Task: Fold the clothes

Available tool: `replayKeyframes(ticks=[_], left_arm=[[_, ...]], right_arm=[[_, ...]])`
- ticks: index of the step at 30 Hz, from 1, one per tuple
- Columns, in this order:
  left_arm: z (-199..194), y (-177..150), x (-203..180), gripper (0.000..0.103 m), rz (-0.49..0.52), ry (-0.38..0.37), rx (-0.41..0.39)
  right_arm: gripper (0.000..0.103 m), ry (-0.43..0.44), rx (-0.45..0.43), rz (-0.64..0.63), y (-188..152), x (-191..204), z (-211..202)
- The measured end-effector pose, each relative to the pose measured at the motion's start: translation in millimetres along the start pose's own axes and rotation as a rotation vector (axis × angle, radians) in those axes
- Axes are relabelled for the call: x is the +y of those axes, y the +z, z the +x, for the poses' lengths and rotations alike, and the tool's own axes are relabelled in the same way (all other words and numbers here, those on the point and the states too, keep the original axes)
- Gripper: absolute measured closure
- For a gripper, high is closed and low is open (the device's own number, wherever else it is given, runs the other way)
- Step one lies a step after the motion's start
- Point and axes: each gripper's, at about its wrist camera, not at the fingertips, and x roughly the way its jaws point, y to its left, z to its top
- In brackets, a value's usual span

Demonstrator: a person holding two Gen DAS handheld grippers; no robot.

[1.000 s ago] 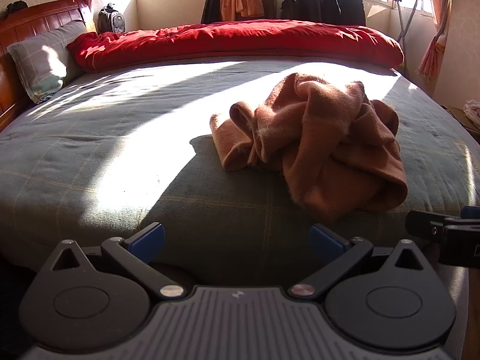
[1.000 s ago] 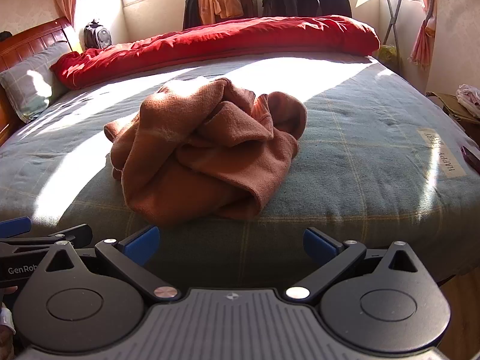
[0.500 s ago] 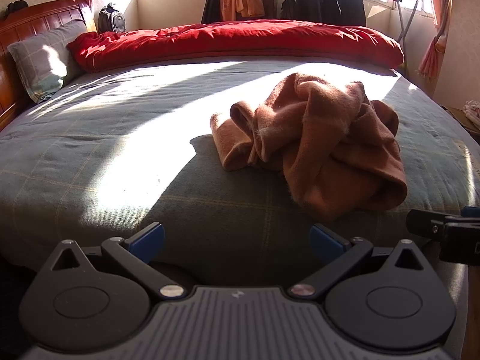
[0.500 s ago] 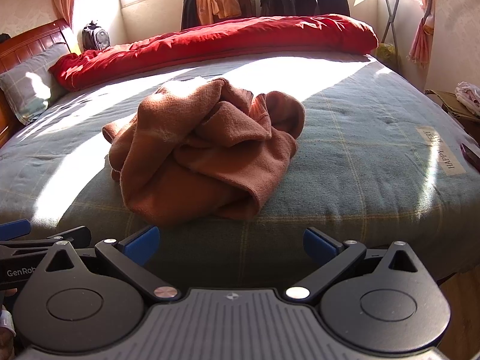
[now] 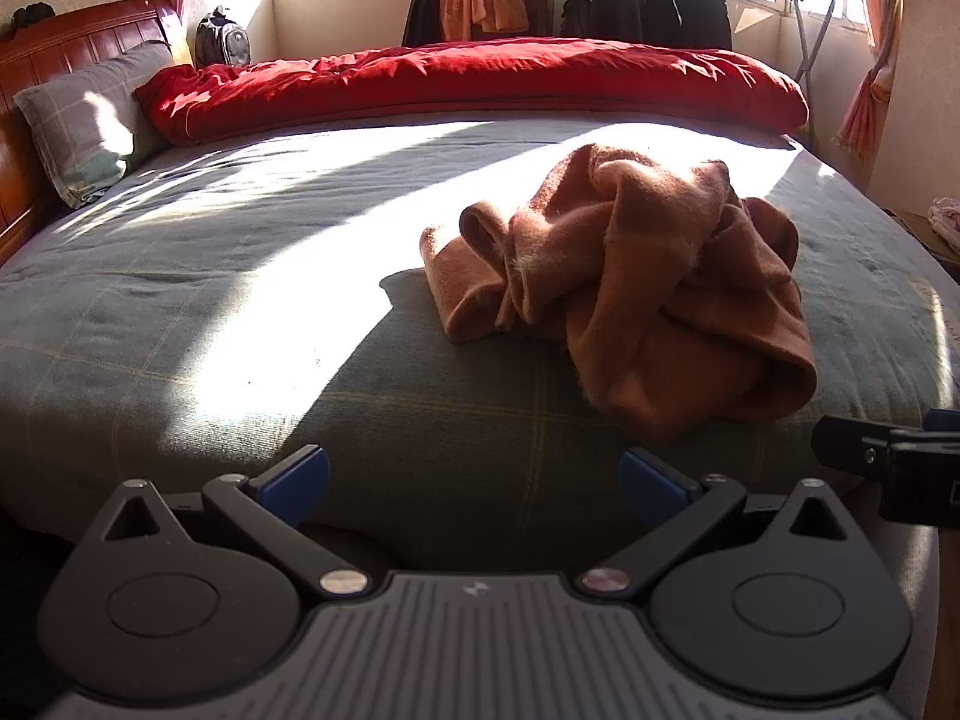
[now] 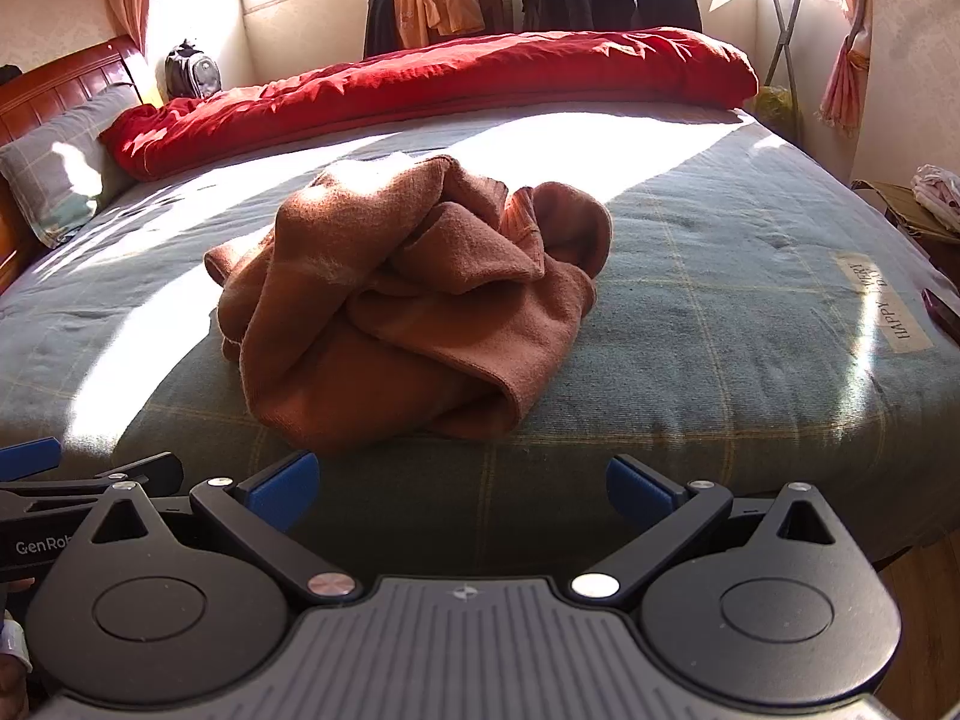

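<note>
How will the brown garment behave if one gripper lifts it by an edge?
The garment lies bunched in soft, rounded folds, so it will probably drape and unravel rather than hold shape. Its fuzzy knit looks grippy, unlikely to slip. It sits near the bed edge, so a hanging part may drag.

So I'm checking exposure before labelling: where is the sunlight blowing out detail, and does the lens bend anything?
Left wrist view: a sun patch whitens the bedsheet left of the brown garment, which casts a dark shadow toward the camera. Right wrist view: glare sits on the sheet behind the garment and on its top fold; the windows are washed out. Both views: fisheye curves the bed's edges, and corners are vignetted.
</note>
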Motion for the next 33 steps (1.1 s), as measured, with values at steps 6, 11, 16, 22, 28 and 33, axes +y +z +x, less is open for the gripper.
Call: replayKeyframes(ticks=[6, 11, 16, 22, 28, 33], left_arm=[[0.4, 0.6, -0.1, 0.0, 0.001, -0.002, 0.002], [0.6, 0.0, 0.4, 0.0, 0.0, -0.004, 0.003], [-1.4, 0.6, 1.3, 0.0, -0.01, -0.009, -0.003], [-6.5, 1.8, -0.3, 0.0, -0.015, -0.014, -0.014], [-10.0, 3.0, -3.8, 0.0, -0.01, -0.008, -0.018], [-10.5, 2.6, -5.4, 0.0, -0.007, 0.003, -0.013]], right_arm=[[0.0, 0.001, 0.005, -0.001, -0.6, 0.5, 1.3], [0.0, 0.001, 0.004, 0.004, -1.0, 0.2, 0.9], [0.0, 0.001, 0.0, 0.004, 0.2, -0.4, -1.2], [0.0, -0.001, -0.014, 0.018, 3.2, -5.6, -7.2], [0.0, 0.014, -0.016, 0.032, 2.9, -10.0, -7.8], [0.0, 0.031, -0.014, 0.037, 3.7, -10.8, -5.4]])
